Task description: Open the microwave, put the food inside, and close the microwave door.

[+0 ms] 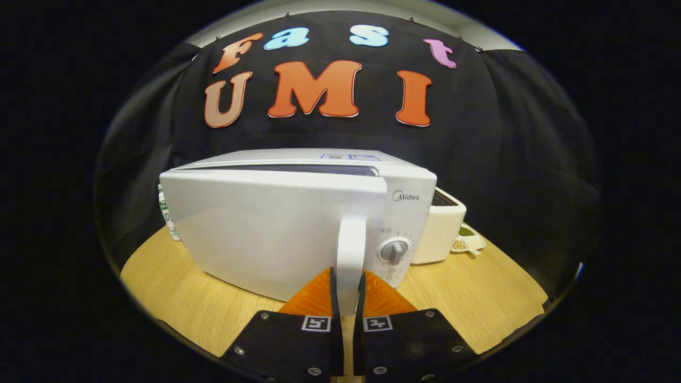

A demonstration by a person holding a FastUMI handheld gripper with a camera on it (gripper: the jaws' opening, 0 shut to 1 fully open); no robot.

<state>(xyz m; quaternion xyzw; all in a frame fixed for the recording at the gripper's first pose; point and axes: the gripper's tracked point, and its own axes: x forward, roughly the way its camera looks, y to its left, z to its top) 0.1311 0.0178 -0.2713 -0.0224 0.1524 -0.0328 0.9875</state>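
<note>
A white microwave (298,213) stands on the wooden table (479,298). Its door (266,234) is swung slightly ajar, with a dark gap showing along the top edge. The door's vertical white handle (351,250) runs down between my two fingers. My gripper (348,290) is shut on the lower part of that handle, one finger pressing each side. A grey control knob (394,250) sits on the panel just right of the handle. The inside of the microwave is hidden behind the door.
A white toaster-like appliance (441,229) stands right of the microwave, with a small dish of food (468,242) beside it. A white bottle with green print (166,215) peeks out behind the microwave's left side. Bare table lies in front on both sides.
</note>
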